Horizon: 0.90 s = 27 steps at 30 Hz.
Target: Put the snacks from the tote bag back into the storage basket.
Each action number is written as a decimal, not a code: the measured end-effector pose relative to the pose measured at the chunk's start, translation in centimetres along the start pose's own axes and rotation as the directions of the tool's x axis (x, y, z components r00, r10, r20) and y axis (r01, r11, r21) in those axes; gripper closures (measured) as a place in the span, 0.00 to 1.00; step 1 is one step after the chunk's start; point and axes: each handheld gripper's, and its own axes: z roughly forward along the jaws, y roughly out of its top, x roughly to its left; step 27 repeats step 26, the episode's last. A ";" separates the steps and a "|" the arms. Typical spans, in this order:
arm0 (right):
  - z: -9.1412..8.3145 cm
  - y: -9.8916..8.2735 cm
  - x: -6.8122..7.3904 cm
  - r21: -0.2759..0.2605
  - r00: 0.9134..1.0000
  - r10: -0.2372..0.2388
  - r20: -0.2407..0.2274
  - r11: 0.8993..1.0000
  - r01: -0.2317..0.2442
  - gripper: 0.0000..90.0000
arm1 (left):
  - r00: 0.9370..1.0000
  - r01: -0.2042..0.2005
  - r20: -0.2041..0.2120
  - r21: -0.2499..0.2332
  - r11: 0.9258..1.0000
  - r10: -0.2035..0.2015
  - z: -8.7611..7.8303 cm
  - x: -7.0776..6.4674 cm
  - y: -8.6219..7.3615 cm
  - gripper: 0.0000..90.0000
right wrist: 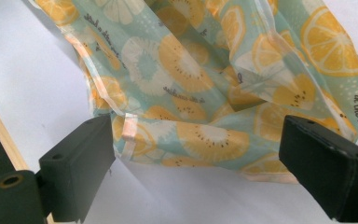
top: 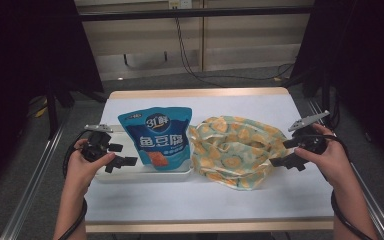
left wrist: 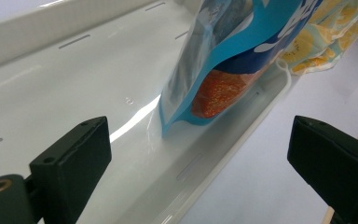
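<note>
Blue snack pouch [top: 156, 139] stands upright in a shallow white tray [top: 130, 174], taken here as the landmark, on the white-topped desk [top: 205, 200]. Pouch occupies the tray's right half, leaning slightly back; orange food picture on its lower front. Left gripper view: pouch's bottom corner [left wrist: 200, 107] rests on the tray floor [left wrist: 74, 93], near the tray's front rim. Just right of the tray, touching or almost touching the pouch's edge, lies a crumpled fabric bag [top: 235, 150] printed with yellow citrus slices on pale green, mouth open upward. Left claw [top: 116, 154] hovers over the tray's left end, jaws spread wide, nothing between them; pouch sits ahead of the jaws, apart from them. Right claw [top: 286, 152] sits well right of the tray, at the bag's far edge, jaws equally wide apart and holding nothing. Right gripper view: bag's hem [right wrist: 191, 135] lies between and just beyond the jaws; contact cannot be told.
</note>
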 end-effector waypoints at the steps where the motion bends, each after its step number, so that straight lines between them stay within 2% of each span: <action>1: 0.0 0.0 0.0 0.000 1.000 -0.001 0.000 1.000 0.001 0.11 | 1.000 0.003 0.001 0.002 1.000 -0.003 0.1 0.0 -0.1 0.07; 3: 0.0 0.0 0.0 -0.001 1.000 -0.001 0.001 1.000 0.001 0.11 | 1.000 -0.003 0.009 0.011 1.000 0.003 0.1 0.1 -0.1 0.07; 13: 0.0 -0.1 0.0 0.006 1.000 0.001 0.005 1.000 -0.002 0.10 | 1.000 -0.016 0.003 -0.011 1.000 0.016 0.7 0.3 -0.6 0.07; 18: 0.0 -0.2 0.0 0.004 1.000 0.008 0.004 1.000 -0.008 0.10 | 1.000 -0.018 0.004 0.015 1.000 0.018 1.1 0.5 -1.1 0.08; 27: -0.1 -0.3 -0.1 0.008 1.000 0.012 0.007 1.000 -0.012 0.10 | 1.000 -0.018 0.013 0.020 1.000 0.017 1.6 0.6 -1.5 0.07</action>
